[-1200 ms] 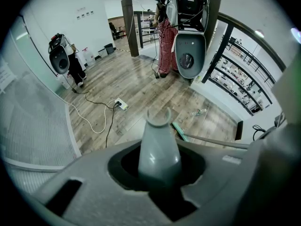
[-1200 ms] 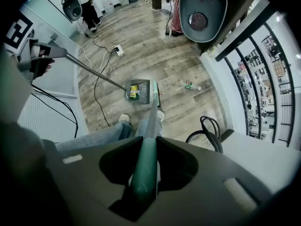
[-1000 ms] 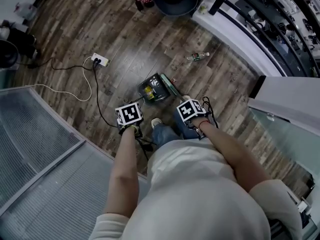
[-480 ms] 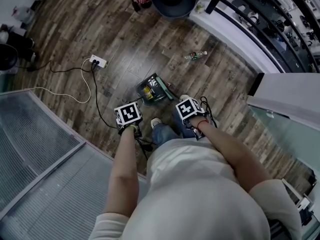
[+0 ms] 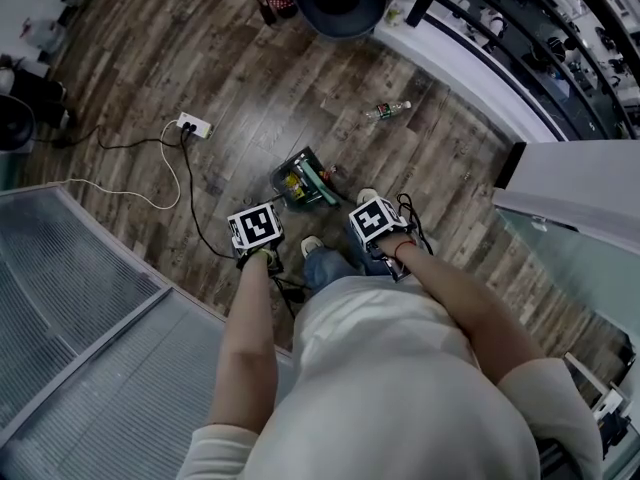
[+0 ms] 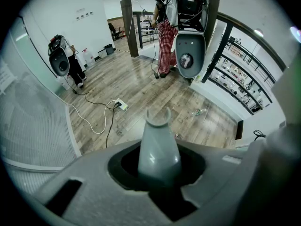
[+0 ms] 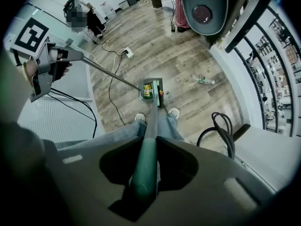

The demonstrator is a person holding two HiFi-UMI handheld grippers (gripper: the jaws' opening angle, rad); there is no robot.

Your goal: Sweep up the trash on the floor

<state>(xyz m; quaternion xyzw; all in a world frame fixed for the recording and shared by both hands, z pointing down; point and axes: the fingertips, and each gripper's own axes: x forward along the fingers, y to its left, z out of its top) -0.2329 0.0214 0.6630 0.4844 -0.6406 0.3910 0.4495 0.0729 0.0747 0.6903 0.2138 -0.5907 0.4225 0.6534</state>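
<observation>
The left hand-held gripper (image 6: pixel 159 173) is clamped on the grey dustpan handle (image 6: pixel 158 140), and the right hand-held gripper (image 7: pixel 143 178) on the green broom handle (image 7: pixel 149 140). The dustpan (image 5: pixel 300 180) stands on the floor (image 5: pixel 250 78) just before the shoes (image 5: pixel 312 245), with some trash (image 5: pixel 294 184) in it. A bottle (image 5: pixel 388 111) lies well apart. Both handles are judged stiff, light and smooth, so a firm hold is needed against turning. The bottle is expected to roll when it is swept.

Dustpan (image 5: pixel 300 183) on floor (image 5: pixel 250 78) ahead of shoes (image 5: pixel 312 245), bottle (image 5: pixel 388 111) farther right, power strip (image 5: pixel 195 125) left.
</observation>
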